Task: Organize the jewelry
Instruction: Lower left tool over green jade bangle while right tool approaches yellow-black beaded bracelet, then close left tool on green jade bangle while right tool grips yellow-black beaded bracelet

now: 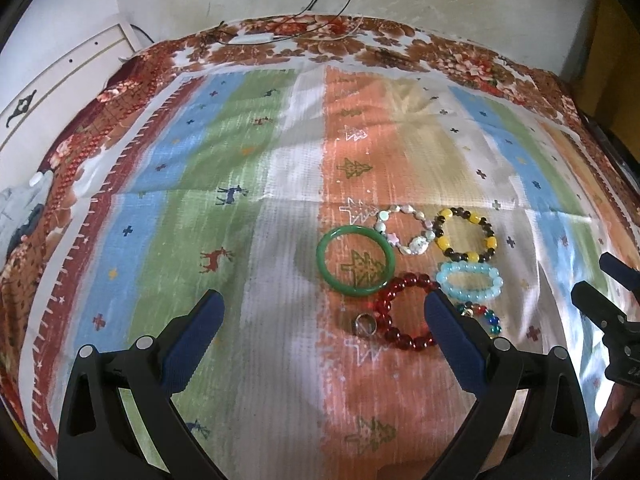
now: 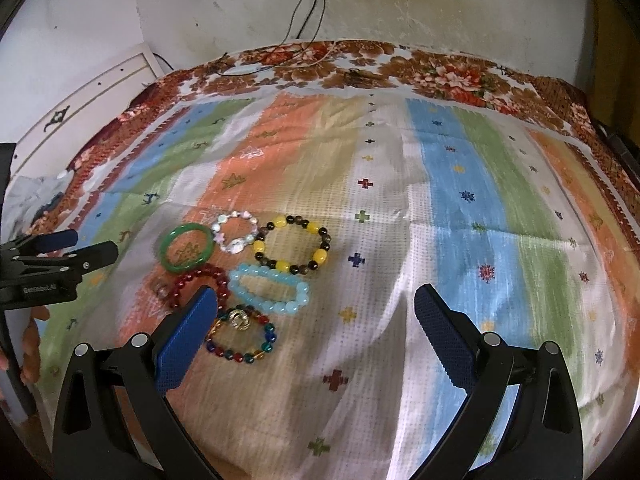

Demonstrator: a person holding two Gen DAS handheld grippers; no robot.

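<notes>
Mostly round, glossy beaded bracelets (image 2: 276, 294)

Black claw (image 1: 324, 308) frames, blue ribbed pads (image 2: 184, 338), silver screws.

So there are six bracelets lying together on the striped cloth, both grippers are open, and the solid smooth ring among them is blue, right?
Not quite: the solid smooth bangle is green, as the left wrist view shows. The rest holds: six bracelets on the striped cloth, and the left gripper and right gripper are both open.
</notes>
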